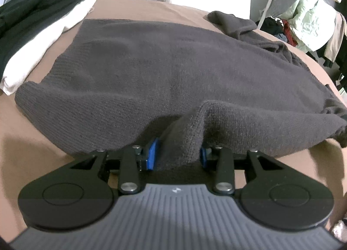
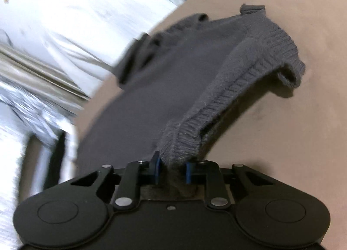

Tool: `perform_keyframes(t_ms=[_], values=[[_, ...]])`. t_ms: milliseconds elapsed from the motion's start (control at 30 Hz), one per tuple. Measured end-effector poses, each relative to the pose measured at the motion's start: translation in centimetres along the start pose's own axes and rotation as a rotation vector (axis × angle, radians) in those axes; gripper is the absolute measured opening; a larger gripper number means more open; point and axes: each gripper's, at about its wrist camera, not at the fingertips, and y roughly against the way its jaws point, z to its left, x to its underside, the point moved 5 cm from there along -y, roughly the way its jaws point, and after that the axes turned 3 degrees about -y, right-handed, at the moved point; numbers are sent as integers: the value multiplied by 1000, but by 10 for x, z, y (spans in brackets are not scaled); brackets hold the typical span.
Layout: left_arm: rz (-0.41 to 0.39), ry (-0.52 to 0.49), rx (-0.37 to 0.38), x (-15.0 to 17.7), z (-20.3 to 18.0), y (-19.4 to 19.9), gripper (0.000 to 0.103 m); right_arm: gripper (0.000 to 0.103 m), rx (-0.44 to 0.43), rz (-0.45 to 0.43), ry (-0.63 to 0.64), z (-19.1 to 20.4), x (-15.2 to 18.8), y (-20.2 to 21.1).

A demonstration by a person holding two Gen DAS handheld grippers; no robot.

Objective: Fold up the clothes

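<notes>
The dark grey sweater (image 1: pixel 151 65) is a matt knit, fine-looped over its body and coarsely ribbed along the hem (image 2: pixel 249 72). It lies on a smooth, matt tan bedsheet (image 1: pixel 32 141). The left gripper (image 1: pixel 177 152) is matt black plastic with blue rubbery pads (image 1: pixel 153 152), bright metal pins and a ridged grey housing. Folded white cloth (image 1: pixel 43 48) looks soft and smooth.

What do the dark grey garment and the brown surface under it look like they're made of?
Dark grey sweater: a knit, likely wool or acrylic; fine stitch rows and a ribbed hem show, with a matte, slightly fuzzy face. Brown surface: smooth, matte cloth, perhaps a bedsheet; no weave visible.
</notes>
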Motion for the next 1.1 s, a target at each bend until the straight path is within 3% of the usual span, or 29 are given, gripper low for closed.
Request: perform_keyframes(t_ms=[133, 333, 400, 567, 700, 767, 833, 967, 1067, 1100], values=[[6, 7, 3, -5, 5, 3, 49, 22, -193, -33, -133, -9, -6, 9], [-22, 26, 3, -6, 5, 13, 55, 19, -270, -87, -225, -14, -10, 12], [-32, 13, -2, -7, 2, 14, 58, 17, -216, -137, -214, -15, -12, 17], [-60, -22, 41, -9, -10, 18, 60, 14, 47, -321, 39, 15, -9, 36], [-64, -57, 178, -10, -31, 27, 60, 5, 510, -573, 362, 55, 11, 64], [-51, -92, 189, -9, -39, 27, 63, 1, 573, -534, 336, 46, 6, 58], [-32, -131, 169, -7, -45, 25, 65, 1, 558, -503, 224, 29, -7, 58], [11, -159, 112, -2, -41, 18, 65, 5, 391, -458, 31, 0, -24, 61], [12, -140, 111, -5, -36, 20, 67, 32, 207, -356, -66, -11, -22, 53], [6, -128, 118, -7, -34, 23, 67, 51, 156, -317, -88, -13, -21, 49]])
